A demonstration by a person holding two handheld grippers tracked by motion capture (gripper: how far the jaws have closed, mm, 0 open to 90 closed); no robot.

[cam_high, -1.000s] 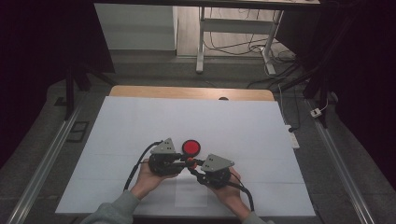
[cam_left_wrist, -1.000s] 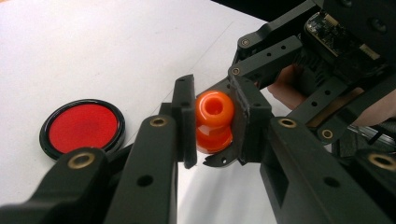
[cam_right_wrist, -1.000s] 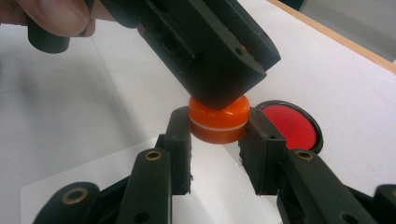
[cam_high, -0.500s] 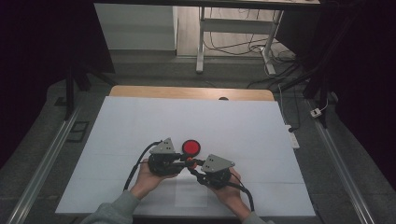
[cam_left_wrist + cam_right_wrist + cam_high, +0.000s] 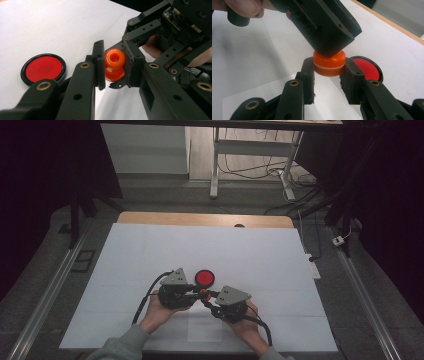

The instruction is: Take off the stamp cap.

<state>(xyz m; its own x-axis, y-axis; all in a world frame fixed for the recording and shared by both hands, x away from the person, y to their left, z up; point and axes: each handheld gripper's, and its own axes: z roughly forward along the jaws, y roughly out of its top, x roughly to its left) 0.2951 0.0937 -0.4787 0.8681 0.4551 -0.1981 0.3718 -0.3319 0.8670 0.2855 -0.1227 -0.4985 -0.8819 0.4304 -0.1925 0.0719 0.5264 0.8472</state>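
Observation:
A small orange two-part piece (image 5: pixel 202 294), with a pale seam around its middle and a hole in one end, is held just above the white table between both grippers. My left gripper (image 5: pixel 115 66) is shut on the orange piece (image 5: pixel 114 64), its pads pressing on two sides. From the opposite side my right gripper (image 5: pixel 328 72) is shut on the same orange piece (image 5: pixel 328 63). In the high view the left gripper (image 5: pixel 198 293) and the right gripper (image 5: pixel 206 297) meet tip to tip. A red disc with a black rim (image 5: pixel 204 278) lies flat on the table just beyond them.
The white table sheet (image 5: pixel 150 250) stretches wide around the hands, with a wooden edge (image 5: pixel 200 219) at the far side. Metal rails (image 5: pixel 55 285) run along both sides. A white power strip (image 5: pixel 312 264) lies off the right edge. Table legs and cables (image 5: pixel 250 165) stand beyond.

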